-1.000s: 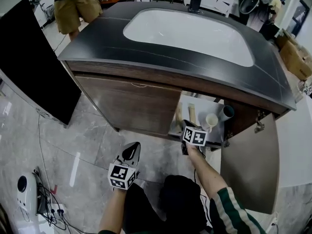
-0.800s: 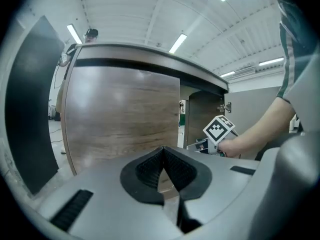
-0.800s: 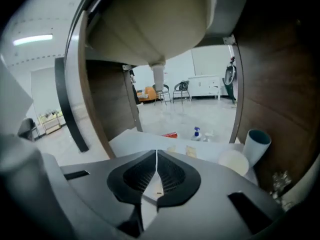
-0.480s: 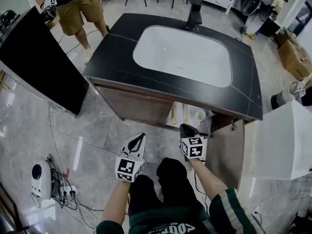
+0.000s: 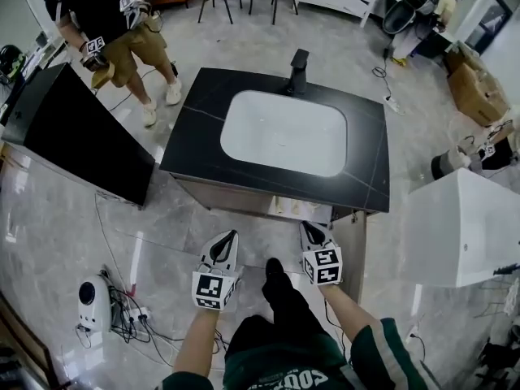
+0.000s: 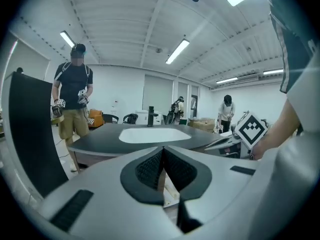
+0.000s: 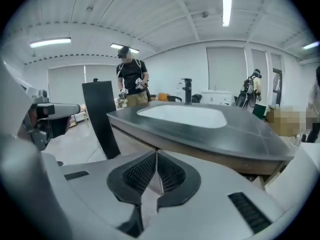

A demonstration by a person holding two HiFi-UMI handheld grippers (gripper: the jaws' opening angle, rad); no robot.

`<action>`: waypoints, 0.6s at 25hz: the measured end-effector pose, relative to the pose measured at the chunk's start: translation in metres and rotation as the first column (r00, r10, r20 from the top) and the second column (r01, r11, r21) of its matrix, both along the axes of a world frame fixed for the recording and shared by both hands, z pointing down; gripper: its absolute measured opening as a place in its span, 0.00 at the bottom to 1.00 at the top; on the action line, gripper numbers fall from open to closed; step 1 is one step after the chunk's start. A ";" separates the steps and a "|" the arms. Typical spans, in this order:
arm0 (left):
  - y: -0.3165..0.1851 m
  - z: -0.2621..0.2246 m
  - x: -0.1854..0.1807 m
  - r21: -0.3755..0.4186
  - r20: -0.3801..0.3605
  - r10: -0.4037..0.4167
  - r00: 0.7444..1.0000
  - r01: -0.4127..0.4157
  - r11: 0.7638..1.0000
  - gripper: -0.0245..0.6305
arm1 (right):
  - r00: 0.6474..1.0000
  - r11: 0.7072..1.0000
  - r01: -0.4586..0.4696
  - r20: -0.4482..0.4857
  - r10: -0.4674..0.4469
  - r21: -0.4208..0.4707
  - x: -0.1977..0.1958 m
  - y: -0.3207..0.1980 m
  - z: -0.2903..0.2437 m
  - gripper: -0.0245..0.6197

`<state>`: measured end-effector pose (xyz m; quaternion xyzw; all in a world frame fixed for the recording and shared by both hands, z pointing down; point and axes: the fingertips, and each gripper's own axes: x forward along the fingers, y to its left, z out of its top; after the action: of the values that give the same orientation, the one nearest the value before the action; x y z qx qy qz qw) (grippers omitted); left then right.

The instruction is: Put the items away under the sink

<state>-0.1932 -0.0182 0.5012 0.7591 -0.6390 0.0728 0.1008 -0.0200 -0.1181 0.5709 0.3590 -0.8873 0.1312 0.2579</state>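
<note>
**Operator:** Report jaw condition, both units.

**Inspector:** Left gripper (image 6: 163,156): jaws pressed flat together, nothing between the pads. Right gripper (image 7: 157,159): same condition, jaws together and empty. Both are held side by side in front of the person, well apart from the cabinet (image 5: 231,197).

**Operator:** What has changed over the last second?

**Inspector:** A second ago the right gripper was at the mouth of the cabinet, close beside the items (image 5: 291,207). It has since drawn back next to the left one. The head view has also risen and backed off, so the whole vanity now shows. The items lie inside the compartment under the sink. They appear only as small pale shapes at the opening, and their type cannot be confirmed from here.

**Operator:** Consequence for the task?

**Inspector:** Judgement: stowing looks complete, since neither gripper carries anything. The cabinet door (image 5: 349,246) stands swung out at the right, so closing it may be the one step left.

**Operator:** Surface and surroundings?

**Inspector:** The dark stone countertop (image 5: 203,140) holds a white basin (image 5: 284,132), with a black faucet (image 5: 297,71) at its rear edge. The floor (image 5: 162,234) is glossy grey tile.
- A black panel (image 5: 77,145) stands left of the vanity.
- A white box-shaped unit (image 5: 455,234) stands to its right.
- A small white device (image 5: 93,303) with cables sits on the floor at near left.
- A second person (image 5: 106,15), also carrying grippers, stands beyond the panel.
- Cardboard boxes (image 5: 475,92) sit at far right.
</note>
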 end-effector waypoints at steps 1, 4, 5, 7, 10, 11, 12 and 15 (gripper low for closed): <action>-0.003 -0.016 -0.001 -0.005 -0.012 -0.004 1.000 0.004 1.000 0.05 | 1.000 1.000 -0.008 0.003 0.007 0.003 0.003 -0.001 -0.022 0.11; -0.016 -0.053 0.000 -0.028 -0.043 -0.003 0.999 0.002 1.000 0.05 | 1.000 1.000 -0.018 0.009 0.018 0.015 0.011 -0.011 -0.076 0.11; -0.022 -0.063 0.001 -0.035 -0.044 -0.003 0.999 0.001 0.999 0.06 | 1.000 1.000 -0.015 0.011 0.015 0.020 0.013 -0.016 -0.090 0.11; -0.035 -0.081 0.001 -0.043 -0.022 -0.002 1.000 0.001 0.999 0.06 | 1.000 0.999 -0.013 0.025 0.012 0.033 0.012 -0.029 -0.114 0.11; -0.058 -0.109 0.001 -0.031 0.005 0.005 1.000 -0.005 1.000 0.06 | 0.998 0.999 -0.020 0.058 0.017 0.047 0.007 -0.049 -0.136 0.11; -0.065 -0.117 -0.001 -0.025 0.006 0.006 1.000 -0.006 1.000 0.06 | 0.998 0.999 -0.017 0.069 0.014 0.051 0.003 -0.056 -0.141 0.11; -0.071 -0.125 -0.002 -0.021 0.006 0.006 1.000 -0.006 1.000 0.06 | 0.997 0.998 -0.012 0.076 0.008 0.055 -0.001 -0.062 -0.145 0.11; -0.085 -0.139 -0.002 -0.013 0.011 0.003 1.000 -0.003 1.000 0.06 | 0.996 0.998 0.005 0.088 -0.010 0.061 -0.010 -0.076 -0.154 0.11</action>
<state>-0.1952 -0.1028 0.3625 0.7591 -0.6378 0.0814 0.1018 -0.0297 -0.1938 0.4165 0.3571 -0.9028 0.1190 0.2081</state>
